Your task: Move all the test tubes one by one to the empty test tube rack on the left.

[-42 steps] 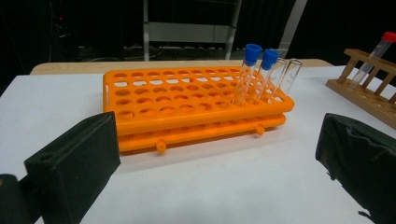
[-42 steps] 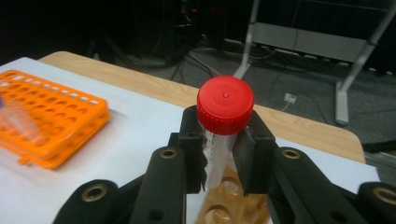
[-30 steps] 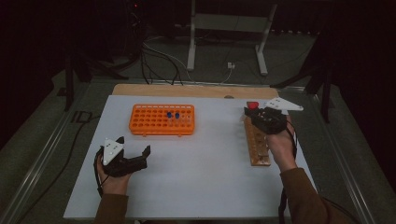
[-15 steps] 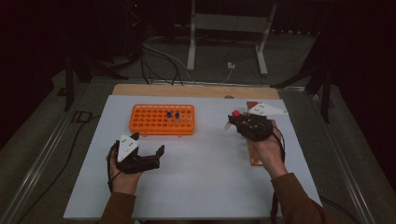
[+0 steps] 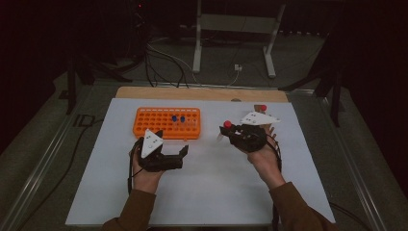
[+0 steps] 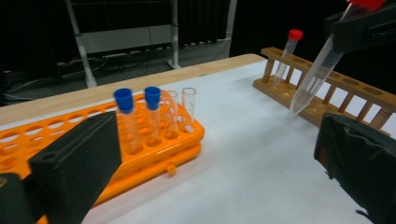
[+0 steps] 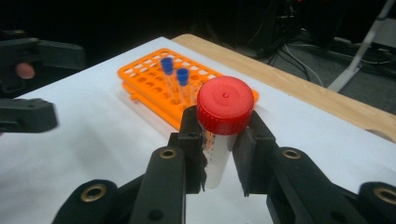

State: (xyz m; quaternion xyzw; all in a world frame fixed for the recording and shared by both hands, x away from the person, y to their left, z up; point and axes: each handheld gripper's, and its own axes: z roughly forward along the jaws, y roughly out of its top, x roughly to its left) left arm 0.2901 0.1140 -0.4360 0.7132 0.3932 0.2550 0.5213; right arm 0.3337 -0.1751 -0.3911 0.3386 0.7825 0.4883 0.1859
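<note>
My right gripper (image 7: 219, 154) clamps a red-capped tube (image 7: 222, 135), its tip hidden below my jaws; my left gripper (image 5: 180, 154) gapes empty.

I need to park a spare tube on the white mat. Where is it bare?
Bare: the near strip of the white mat between the forearms, and its left edge beside the orange rack. Crowded: between the left gripper and right gripper.

Red-capped tube (image 7: 219, 135), clear plastic with a conical tip, is clamped just below its cap in the right tongs (image 7: 219, 154), above the white worktop (image 5: 216, 192). In the left gripper view it slants, cap up, tip (image 6: 294, 112) toward seven o'clock.
</note>
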